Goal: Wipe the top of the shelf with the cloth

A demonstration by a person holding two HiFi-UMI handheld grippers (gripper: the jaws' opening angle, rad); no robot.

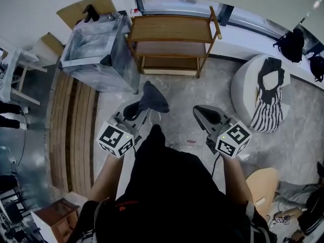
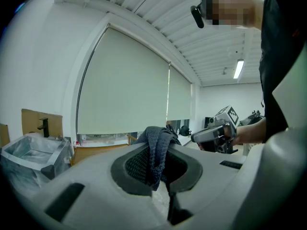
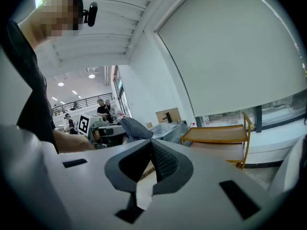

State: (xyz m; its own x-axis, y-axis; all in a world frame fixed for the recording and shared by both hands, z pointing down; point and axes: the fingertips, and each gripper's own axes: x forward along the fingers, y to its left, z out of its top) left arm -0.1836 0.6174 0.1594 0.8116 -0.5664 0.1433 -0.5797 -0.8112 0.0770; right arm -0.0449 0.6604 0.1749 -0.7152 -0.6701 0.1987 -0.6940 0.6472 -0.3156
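The left hand-held gripper point(image 1: 136, 111) is clamping a dark cloth point(image 2: 156, 140), which is bunching above its jaws and hanging down between them. The right hand-held gripper point(image 3: 150, 148) is carrying nothing, its jaws pressing together at the tips. Both are hovering side by side over the floor, close to the person's body. The shelf point(image 1: 172, 38) (wooden, three tiers) is standing ahead of both, well apart from the cloth. A plastic-lined bin point(image 1: 96, 52) is sitting ahead-left of the left one, just beside the shelf.
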